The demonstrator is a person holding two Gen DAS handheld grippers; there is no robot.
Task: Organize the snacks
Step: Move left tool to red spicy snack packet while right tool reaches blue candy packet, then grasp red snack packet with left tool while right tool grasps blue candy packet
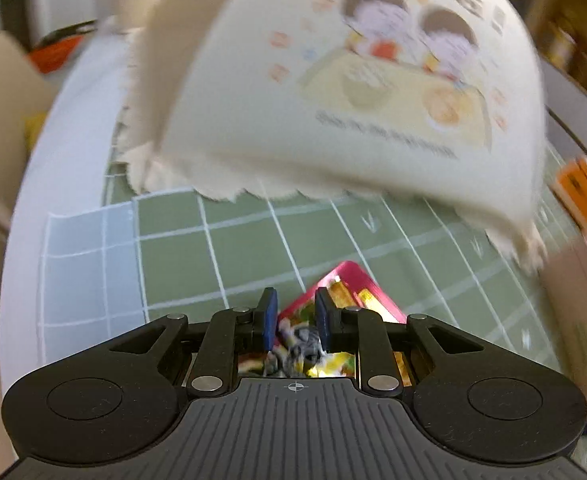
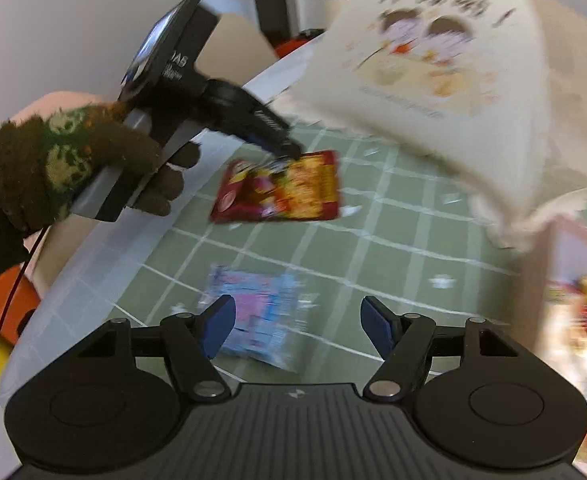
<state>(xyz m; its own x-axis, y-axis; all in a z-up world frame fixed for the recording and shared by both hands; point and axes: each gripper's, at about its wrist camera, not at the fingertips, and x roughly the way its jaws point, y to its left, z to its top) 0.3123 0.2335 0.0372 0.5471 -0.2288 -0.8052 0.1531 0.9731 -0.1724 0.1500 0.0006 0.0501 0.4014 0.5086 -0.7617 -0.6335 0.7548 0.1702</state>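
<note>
A red snack packet (image 2: 281, 188) hangs above the green checked mat (image 2: 393, 240), pinched at its top edge by my left gripper (image 2: 289, 152). In the left wrist view that gripper (image 1: 295, 312) is shut on the red packet (image 1: 357, 292), whose crumpled edge sits between the blue pads (image 1: 270, 320). A pale blue and pink snack packet (image 2: 261, 312) lies flat on the mat, just in front of my right gripper (image 2: 297, 320). Its blue fingers (image 2: 217, 320) stand wide apart with nothing gripped. A cream cloth bag (image 2: 433, 72) printed with cartoon children stands behind.
The cream bag (image 1: 333, 80) fills the far half of the mat (image 1: 253, 248), with the white table edge (image 1: 77, 152) to the left. An orange box (image 1: 585, 196) sits at the right. A gloved hand (image 2: 73, 168) holds the left tool. Colourful packets (image 2: 581, 320) lie at the far right.
</note>
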